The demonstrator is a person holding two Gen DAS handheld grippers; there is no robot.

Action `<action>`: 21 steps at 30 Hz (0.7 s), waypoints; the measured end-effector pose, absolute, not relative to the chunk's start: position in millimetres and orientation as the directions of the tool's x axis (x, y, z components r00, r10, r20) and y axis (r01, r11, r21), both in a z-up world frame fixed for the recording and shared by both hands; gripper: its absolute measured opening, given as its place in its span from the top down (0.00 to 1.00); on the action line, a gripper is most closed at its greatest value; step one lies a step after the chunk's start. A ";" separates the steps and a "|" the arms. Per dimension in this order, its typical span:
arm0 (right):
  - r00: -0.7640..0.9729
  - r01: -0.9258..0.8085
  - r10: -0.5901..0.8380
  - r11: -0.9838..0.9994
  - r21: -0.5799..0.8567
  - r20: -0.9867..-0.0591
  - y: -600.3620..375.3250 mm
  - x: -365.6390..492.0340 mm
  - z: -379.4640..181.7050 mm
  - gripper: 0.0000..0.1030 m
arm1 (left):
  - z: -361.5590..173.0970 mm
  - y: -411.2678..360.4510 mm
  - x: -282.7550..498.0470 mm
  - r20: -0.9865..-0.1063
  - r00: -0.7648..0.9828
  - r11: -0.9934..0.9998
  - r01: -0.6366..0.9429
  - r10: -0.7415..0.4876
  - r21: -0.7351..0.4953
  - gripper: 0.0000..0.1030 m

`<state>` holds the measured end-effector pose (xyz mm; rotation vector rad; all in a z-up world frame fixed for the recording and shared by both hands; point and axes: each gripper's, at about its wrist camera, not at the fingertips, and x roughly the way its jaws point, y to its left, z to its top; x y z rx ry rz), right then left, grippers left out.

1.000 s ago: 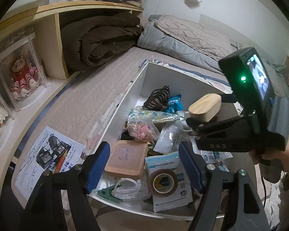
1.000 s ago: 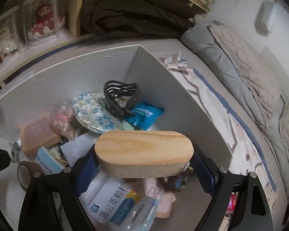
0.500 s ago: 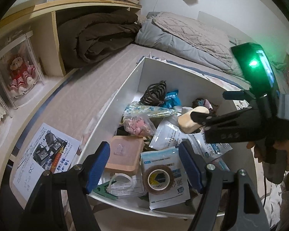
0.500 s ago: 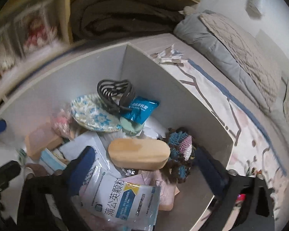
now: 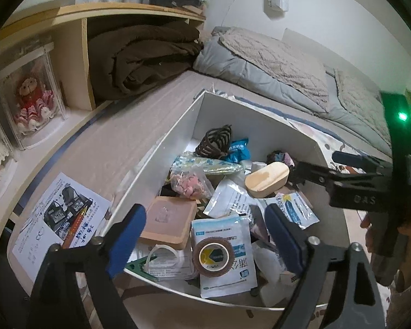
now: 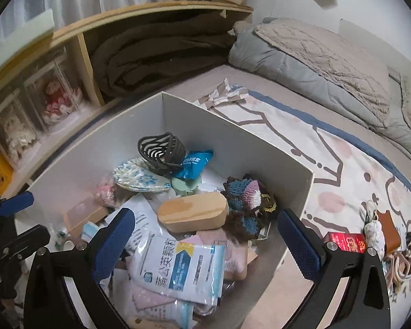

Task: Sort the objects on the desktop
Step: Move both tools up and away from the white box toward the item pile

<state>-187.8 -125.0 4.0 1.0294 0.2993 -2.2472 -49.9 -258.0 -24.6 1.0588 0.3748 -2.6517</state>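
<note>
— What's changed since a second ago?

— Out of my right gripper (image 6: 205,242) has gone the wooden oval box (image 6: 193,216): then it sat clamped between the blue pads, now it lies on its side inside the white bin (image 6: 301,192), on the heap of packets. Those jaws have just been opening and stand spread wide with nothing between them.

— Where exactly in the bin?

— Just beside the crocheted piece (image 6: 246,205), which I think touches its end, though the fisheye blurs that edge. A white and blue packet (image 6: 183,266) lies nearer me, under the fingers.

— And your left gripper (image 5: 202,240)?

— Its jaws have also just been opening; they stand apart and empty, above the near end of the bin, over the roll of brown tape (image 5: 212,256) and the tan square box (image 5: 168,220). From that side the wooden oval box (image 5: 267,179) shows just ahead of my right gripper's tip.
</note>
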 end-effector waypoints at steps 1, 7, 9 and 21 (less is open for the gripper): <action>-0.490 0.642 -0.475 -0.764 0.066 -0.731 -120.8 -183.7 6.1 0.00 | -23.4 -256.0 -49.2 -0.697 -0.701 -0.933 0.334 -0.151 -0.133 0.12; -0.508 0.656 -0.517 -0.751 0.080 -0.689 -103.3 -163.2 13.6 0.00 | -15.8 -242.5 -42.7 -0.689 -0.705 -0.941 0.322 -0.168 -0.100 0.12; -0.513 0.655 -0.526 -0.751 0.087 -0.678 -96.3 -156.1 16.1 0.00 | -12.5 -236.6 -39.8 -0.689 -0.704 -0.943 0.320 -0.171 -0.093 0.12; -0.529 0.669 -0.568 -0.736 0.102 -0.631 -50.0 -109.4 51.5 0.00 | 19.1 -193.9 -11.1 -0.638 -0.759 -0.957 0.264 -0.132 -0.116 0.12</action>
